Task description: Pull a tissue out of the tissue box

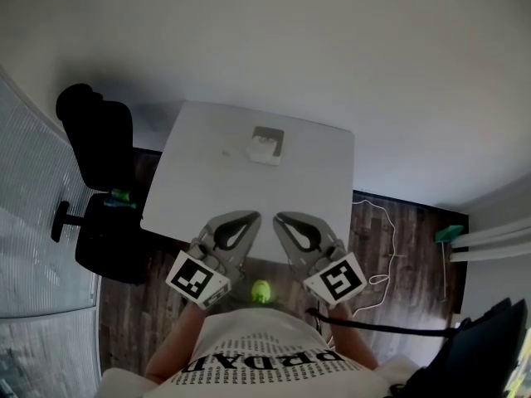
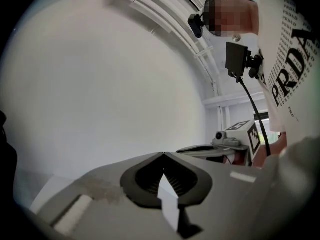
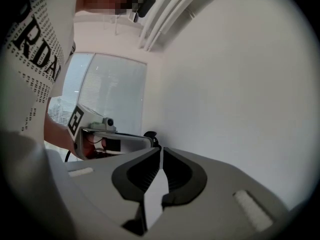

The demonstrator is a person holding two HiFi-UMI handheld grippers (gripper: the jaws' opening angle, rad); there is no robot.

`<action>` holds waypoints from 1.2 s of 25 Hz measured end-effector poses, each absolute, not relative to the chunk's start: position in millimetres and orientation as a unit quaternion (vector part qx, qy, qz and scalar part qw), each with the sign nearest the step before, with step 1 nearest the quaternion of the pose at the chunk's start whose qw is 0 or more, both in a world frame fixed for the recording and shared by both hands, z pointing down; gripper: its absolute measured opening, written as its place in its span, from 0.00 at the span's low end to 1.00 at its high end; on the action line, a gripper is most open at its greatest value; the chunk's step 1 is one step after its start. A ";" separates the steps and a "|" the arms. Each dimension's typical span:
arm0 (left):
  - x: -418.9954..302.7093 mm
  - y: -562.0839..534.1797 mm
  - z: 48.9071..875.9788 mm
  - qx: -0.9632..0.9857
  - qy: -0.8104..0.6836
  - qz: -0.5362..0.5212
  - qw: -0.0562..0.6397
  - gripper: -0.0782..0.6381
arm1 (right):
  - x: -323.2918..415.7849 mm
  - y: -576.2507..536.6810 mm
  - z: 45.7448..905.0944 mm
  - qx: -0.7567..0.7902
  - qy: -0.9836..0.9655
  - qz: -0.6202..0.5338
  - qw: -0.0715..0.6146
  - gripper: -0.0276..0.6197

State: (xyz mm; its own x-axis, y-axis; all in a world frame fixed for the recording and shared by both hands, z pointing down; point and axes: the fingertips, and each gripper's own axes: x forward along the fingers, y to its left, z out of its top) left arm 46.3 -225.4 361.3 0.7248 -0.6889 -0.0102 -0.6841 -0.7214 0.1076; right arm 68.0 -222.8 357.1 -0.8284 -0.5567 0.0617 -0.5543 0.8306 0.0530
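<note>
In the head view the tissue box [image 1: 267,144] sits near the far edge of a white table [image 1: 207,193], with a white tissue standing up out of its top. My left gripper [image 1: 252,215] and right gripper [image 1: 279,217] hover side by side over the table's near edge, well short of the box, pointing towards it. Both are shut with nothing between their jaws. The left gripper view shows its own left gripper [image 2: 163,154] tip closed against a bare wall, and the right gripper view shows the right gripper [image 3: 161,148] the same. The box is in neither gripper view.
A black office chair [image 1: 104,181] stands at the table's left, with a green item [image 1: 123,196] on it. A small green object [image 1: 260,290] lies on the wooden floor by the person's body. A white cable [image 1: 386,247] trails on the floor at the right. A glass partition [image 1: 33,222] runs along the left.
</note>
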 end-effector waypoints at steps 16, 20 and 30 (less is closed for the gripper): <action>-8.8 -331.9 339.8 0.943 -0.328 -0.045 0.030 0.10 | 18.1 -323.3 336.6 0.340 -0.938 -0.045 0.057 0.06; -14.6 -340.4 330.8 0.947 -0.314 -0.064 0.027 0.10 | 9.0 -332.3 336.1 0.349 -0.934 -0.048 0.065 0.07; -18.2 -353.0 346.8 0.946 -0.316 -0.055 0.044 0.10 | -1.0 -345.1 352.5 0.336 -0.938 -0.030 0.078 0.10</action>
State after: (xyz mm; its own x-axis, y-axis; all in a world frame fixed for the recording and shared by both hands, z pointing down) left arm -18.2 -353.0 346.8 0.7940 -0.6031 -0.0767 -0.5933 -0.7962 0.1186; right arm -1.0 -345.1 352.5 -0.7623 -0.6349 0.1254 -0.6255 0.7725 0.1090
